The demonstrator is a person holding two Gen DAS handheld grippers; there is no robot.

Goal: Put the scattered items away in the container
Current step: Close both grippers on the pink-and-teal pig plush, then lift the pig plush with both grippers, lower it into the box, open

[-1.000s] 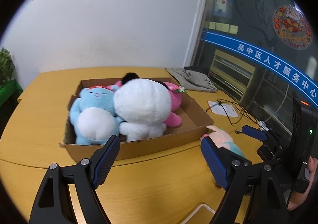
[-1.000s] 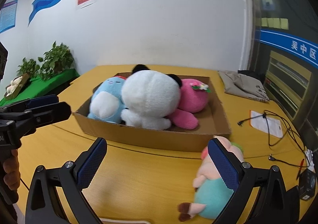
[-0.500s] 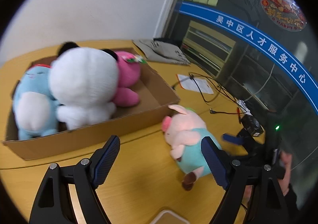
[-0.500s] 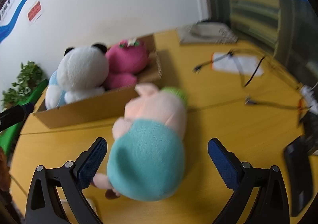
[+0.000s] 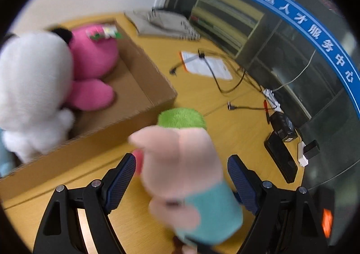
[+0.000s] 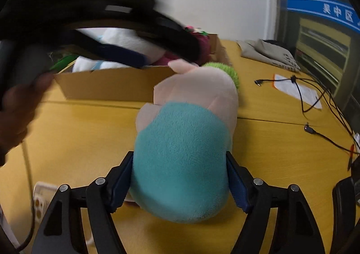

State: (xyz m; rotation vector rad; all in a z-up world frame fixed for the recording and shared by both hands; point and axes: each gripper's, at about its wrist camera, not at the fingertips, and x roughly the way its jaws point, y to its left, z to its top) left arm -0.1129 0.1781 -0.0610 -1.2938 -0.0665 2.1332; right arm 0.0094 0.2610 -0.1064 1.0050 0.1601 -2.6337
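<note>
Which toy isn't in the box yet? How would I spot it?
Find the cardboard box on the yellow table. Just outside its front wall lies the plush pig. Unlike the boxed toys, it has a teal body, pink head and green tuft.

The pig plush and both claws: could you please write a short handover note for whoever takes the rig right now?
Right claw: jaws have just been closing, pads now against the teal body of the pig plush, which lies on the table in front of the cardboard box.
Left claw: open around the pig's head, not gripping.
Done: panda and pink plush are in the box.
Left: lift the pig into the box.
</note>
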